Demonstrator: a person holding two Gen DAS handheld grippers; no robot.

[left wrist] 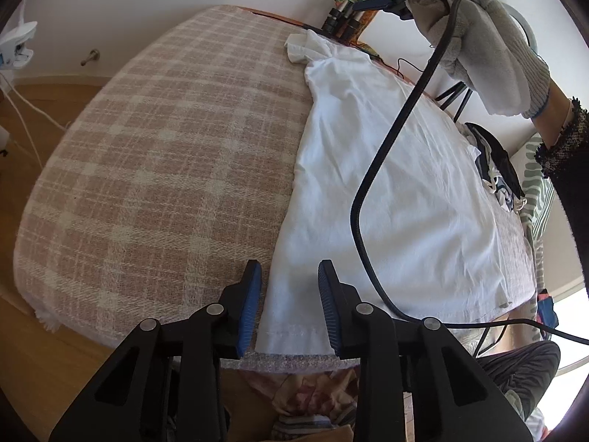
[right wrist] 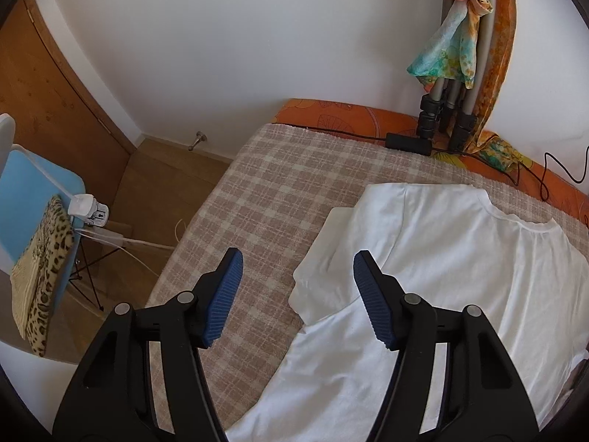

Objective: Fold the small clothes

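A white T-shirt (left wrist: 405,184) lies flat on the plaid blanket (left wrist: 165,147) that covers the bed. In the left wrist view its bottom hem is nearest and its neck is far off. My left gripper (left wrist: 289,272) stands low over the hem's left corner. That corner lies between the blue pads (left wrist: 252,302), with a gap showing on both sides. My right gripper (right wrist: 299,258) is open above the T-shirt's (right wrist: 460,258) left sleeve (right wrist: 331,258), near the shoulder, and holds nothing. A gloved hand (left wrist: 489,48) carries it at the top right of the left wrist view.
A black cable (left wrist: 386,147) hangs across the shirt. A small heap of dark clothes (left wrist: 493,162) lies at the bed's right edge. A tripod with a coloured scarf (right wrist: 452,73) stands at the wall. A blue chair (right wrist: 33,188) with a leopard-print cloth stands on the wooden floor on the left.
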